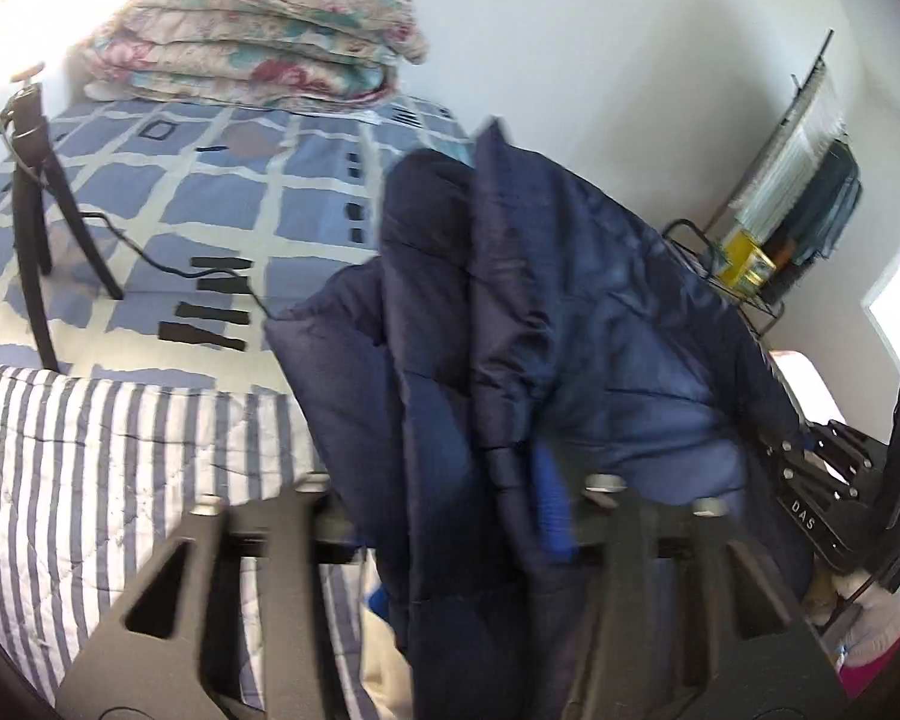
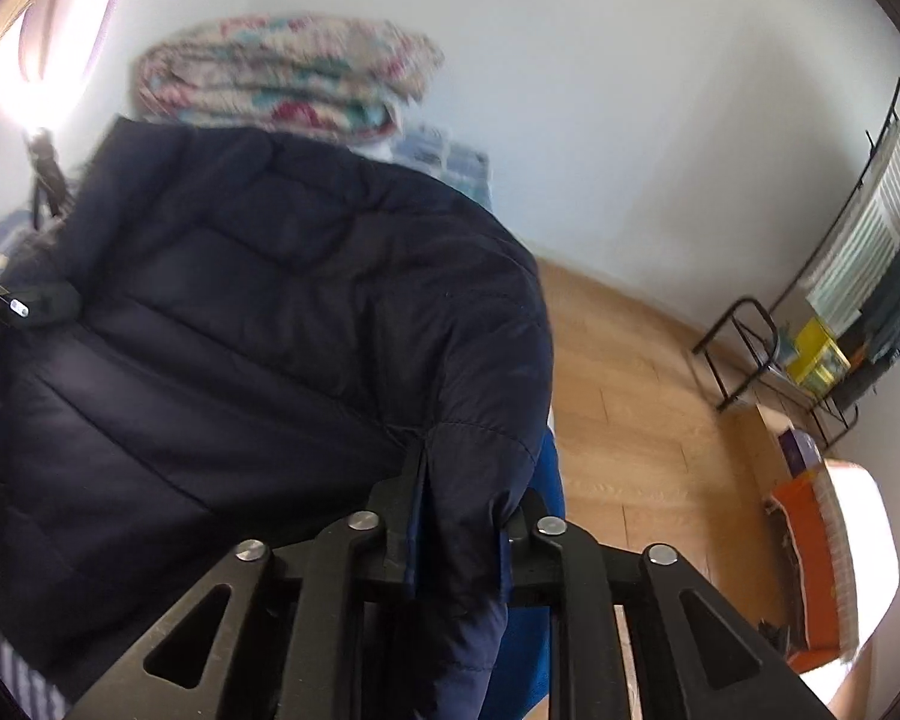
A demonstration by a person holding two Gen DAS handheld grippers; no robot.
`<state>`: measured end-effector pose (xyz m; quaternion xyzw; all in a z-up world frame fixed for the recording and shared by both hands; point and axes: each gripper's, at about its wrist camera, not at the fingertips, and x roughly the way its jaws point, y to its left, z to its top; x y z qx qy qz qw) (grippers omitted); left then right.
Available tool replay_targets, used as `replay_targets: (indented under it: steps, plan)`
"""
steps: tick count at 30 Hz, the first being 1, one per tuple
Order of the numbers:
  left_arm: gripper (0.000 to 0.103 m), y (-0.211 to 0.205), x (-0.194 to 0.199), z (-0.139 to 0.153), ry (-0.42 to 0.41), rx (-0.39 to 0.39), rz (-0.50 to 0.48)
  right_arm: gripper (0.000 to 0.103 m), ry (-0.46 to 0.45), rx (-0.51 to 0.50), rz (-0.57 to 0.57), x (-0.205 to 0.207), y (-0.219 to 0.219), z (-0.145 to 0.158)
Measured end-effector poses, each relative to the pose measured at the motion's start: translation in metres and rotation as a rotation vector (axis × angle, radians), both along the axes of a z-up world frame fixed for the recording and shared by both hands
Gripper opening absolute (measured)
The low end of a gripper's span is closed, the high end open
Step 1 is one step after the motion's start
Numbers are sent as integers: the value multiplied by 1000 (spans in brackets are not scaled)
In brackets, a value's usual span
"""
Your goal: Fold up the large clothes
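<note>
We hold the navy quilted jacket [image 1: 546, 324] lifted above the bed [image 1: 210, 192], left gripper [image 1: 480, 498] and right gripper [image 2: 459, 516] each clamped on its edge at 6 o'clock

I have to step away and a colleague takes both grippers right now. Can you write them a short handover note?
Left gripper: shut on a bunched edge of the navy puffer jacket, held up over the bed.
Right gripper: shut on another edge of the same jacket, which hangs in front of it.
Also on the bed: a folded floral quilt at the far end, a tripod with its cable, a striped blanket at the near edge.
Done: jacket picked up with both grippers.
Left: lay it flat on the bed, fold it. No fold made yet.
</note>
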<state>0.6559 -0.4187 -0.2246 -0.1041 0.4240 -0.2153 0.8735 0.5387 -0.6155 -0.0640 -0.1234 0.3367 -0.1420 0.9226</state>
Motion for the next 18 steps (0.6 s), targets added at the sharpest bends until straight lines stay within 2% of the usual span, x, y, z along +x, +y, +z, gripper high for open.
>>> replay_targets:
  steps: [1, 4, 6, 13, 18]
  plan:
    - [63, 0, -1, -2, -4, 11, 6, 21, 6, 2, -23, 4, -3, -4]
    - [63, -3, -10, 0, -36, 67, -1, 39, -13, 34, -66, 1, -11, -3]
    - [63, -2, -16, 5, -57, 98, 5, 44, -38, 64, -102, -8, -19, 3]
    - [63, 14, -44, 25, -85, 104, 8, 44, -71, 66, -156, -48, -15, 9]
    - [60, 33, -88, 51, -135, 108, -11, 44, -131, 82, -159, -85, 5, 24]
